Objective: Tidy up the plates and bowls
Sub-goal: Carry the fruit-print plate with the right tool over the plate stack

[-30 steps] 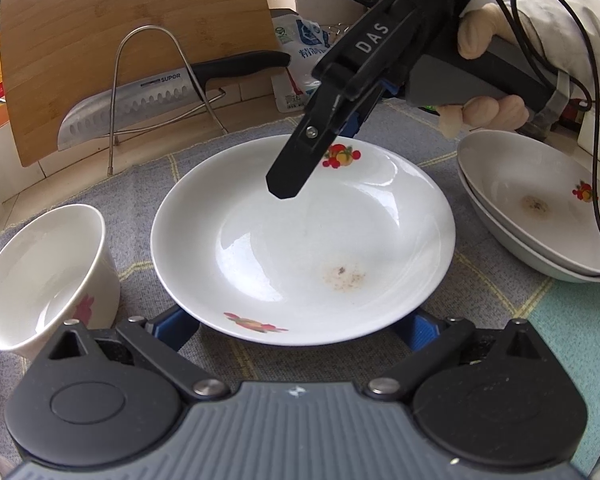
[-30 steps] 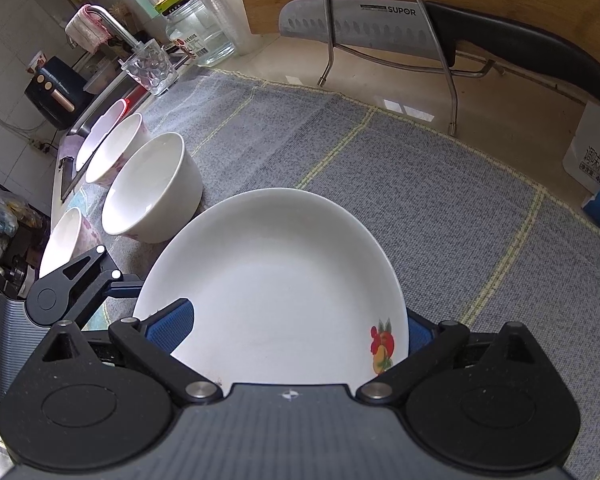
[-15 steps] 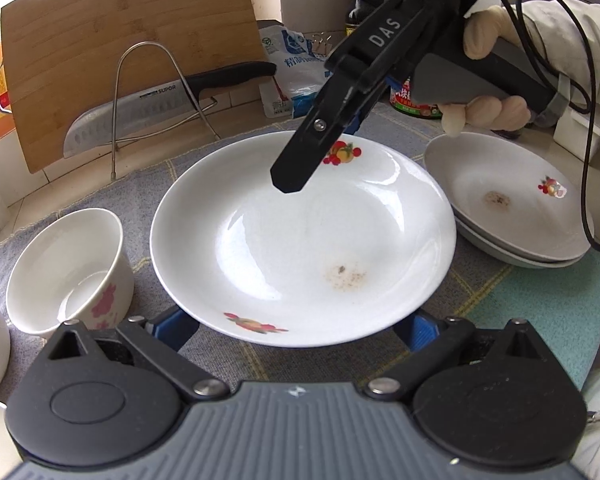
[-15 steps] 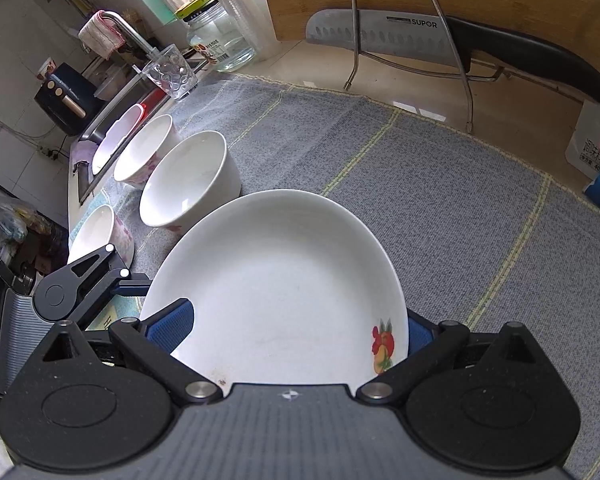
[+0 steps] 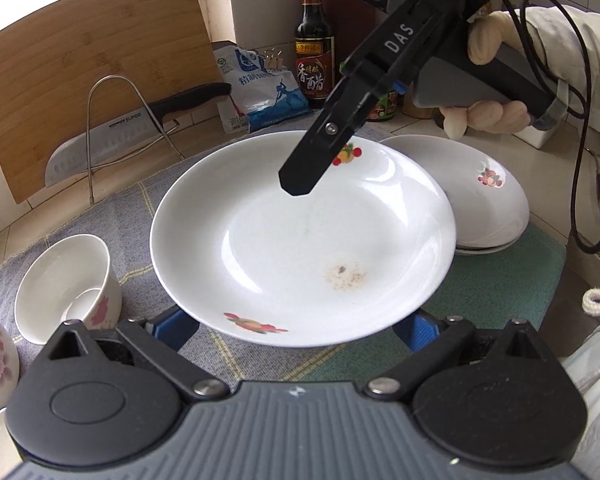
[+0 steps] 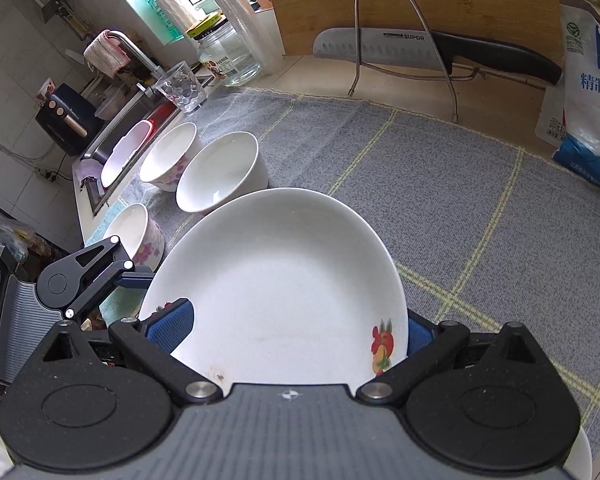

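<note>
A white plate with fruit prints (image 5: pixel 300 240) is held in the air between both grippers. My left gripper (image 5: pixel 296 330) is shut on its near rim, blue pads on both sides. My right gripper (image 6: pixel 296 330) is shut on the opposite rim of the same plate (image 6: pixel 284 280); its black body (image 5: pixel 380 76) reaches in from the upper right in the left wrist view. A stack of two similar plates (image 5: pixel 488 200) lies on the mat to the right. Several white bowls (image 6: pixel 220 176) stand at the left; one also shows in the left wrist view (image 5: pixel 64 284).
A grey checked mat (image 6: pixel 440 200) covers the counter. A knife on a wire stand (image 5: pixel 140 128) leans against a wooden cutting board (image 5: pixel 88 92) at the back. A salt bag (image 5: pixel 260 92) and vinegar bottle (image 5: pixel 314 52) stand behind. A sink (image 6: pixel 120 120) lies at far left.
Both grippers have lifted the plate higher and carried it to the right, toward the stacked plates. More bowls come into view at the left.
</note>
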The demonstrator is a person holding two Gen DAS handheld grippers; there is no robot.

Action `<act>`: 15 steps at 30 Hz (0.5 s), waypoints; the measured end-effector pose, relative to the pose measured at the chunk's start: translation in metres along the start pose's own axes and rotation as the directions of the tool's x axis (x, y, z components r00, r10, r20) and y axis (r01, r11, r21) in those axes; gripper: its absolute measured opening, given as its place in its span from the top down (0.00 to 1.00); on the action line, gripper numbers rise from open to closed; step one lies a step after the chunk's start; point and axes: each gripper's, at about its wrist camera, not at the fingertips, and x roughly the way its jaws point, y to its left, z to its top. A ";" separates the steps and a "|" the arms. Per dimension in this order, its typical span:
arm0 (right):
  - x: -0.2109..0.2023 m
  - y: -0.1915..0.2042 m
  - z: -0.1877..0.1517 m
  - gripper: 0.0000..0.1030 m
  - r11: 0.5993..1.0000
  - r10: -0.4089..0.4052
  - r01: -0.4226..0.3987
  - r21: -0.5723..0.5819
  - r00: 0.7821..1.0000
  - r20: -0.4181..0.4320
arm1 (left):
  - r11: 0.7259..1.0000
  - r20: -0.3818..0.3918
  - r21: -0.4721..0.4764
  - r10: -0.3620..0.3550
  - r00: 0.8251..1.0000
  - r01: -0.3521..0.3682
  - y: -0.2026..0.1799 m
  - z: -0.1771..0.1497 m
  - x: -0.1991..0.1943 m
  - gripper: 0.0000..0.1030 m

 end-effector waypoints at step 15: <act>-0.053 -0.006 -0.055 0.00 0.990 -0.106 0.098 0.103 0.991 0.084 | 0.984 0.021 0.120 -0.135 0.991 0.132 -0.029 0.014 0.002 0.02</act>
